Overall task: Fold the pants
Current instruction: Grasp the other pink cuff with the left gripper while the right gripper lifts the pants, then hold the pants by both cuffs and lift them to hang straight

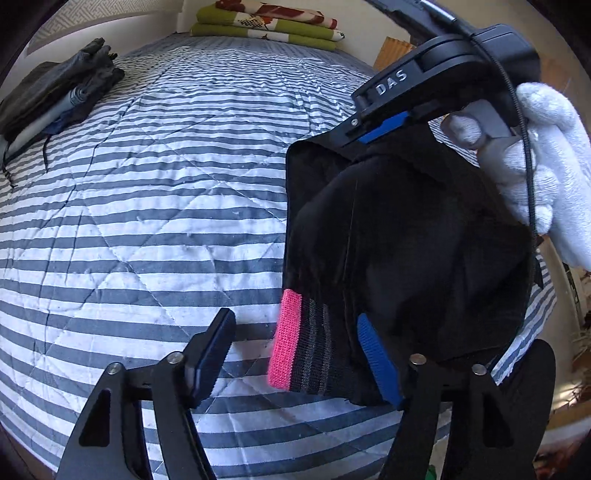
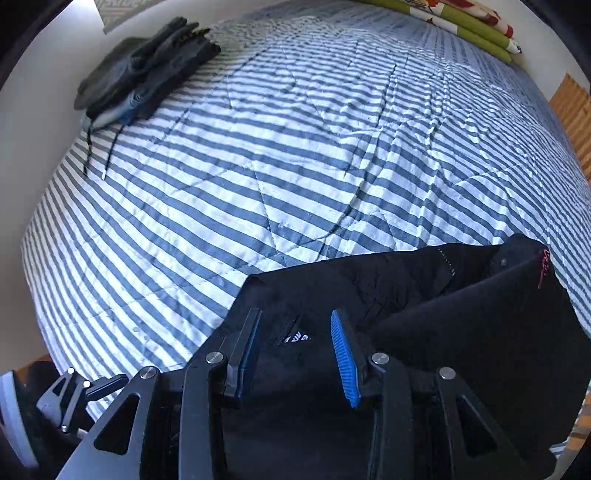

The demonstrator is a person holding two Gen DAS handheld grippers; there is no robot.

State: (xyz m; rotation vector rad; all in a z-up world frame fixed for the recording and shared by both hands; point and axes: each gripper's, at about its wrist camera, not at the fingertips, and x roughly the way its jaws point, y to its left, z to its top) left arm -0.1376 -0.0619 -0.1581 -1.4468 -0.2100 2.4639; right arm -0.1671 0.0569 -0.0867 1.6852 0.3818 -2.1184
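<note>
Black pants [image 1: 406, 240] with a pink and grey striped knit band [image 1: 284, 339] lie at the near right edge of the striped bed. My left gripper [image 1: 295, 321] is open; the knit band sits between its fingers and the blue right pad [image 1: 380, 362] rests against the black cloth. A white-gloved hand [image 1: 546, 155] holds my right gripper [image 1: 354, 136] at the pants' far edge. In the right wrist view that gripper [image 2: 295, 315] stands open over the pants [image 2: 443, 332], with a small label [image 2: 295, 338] between its pads.
The blue-and-white striped quilt [image 1: 166, 184] covers the bed. A stack of folded dark clothes [image 1: 55, 99] [image 2: 147, 74] sits at the far left edge. Folded green floral bedding [image 1: 266, 22] lies at the head. A shoe [image 2: 14, 417] shows on the floor at lower left.
</note>
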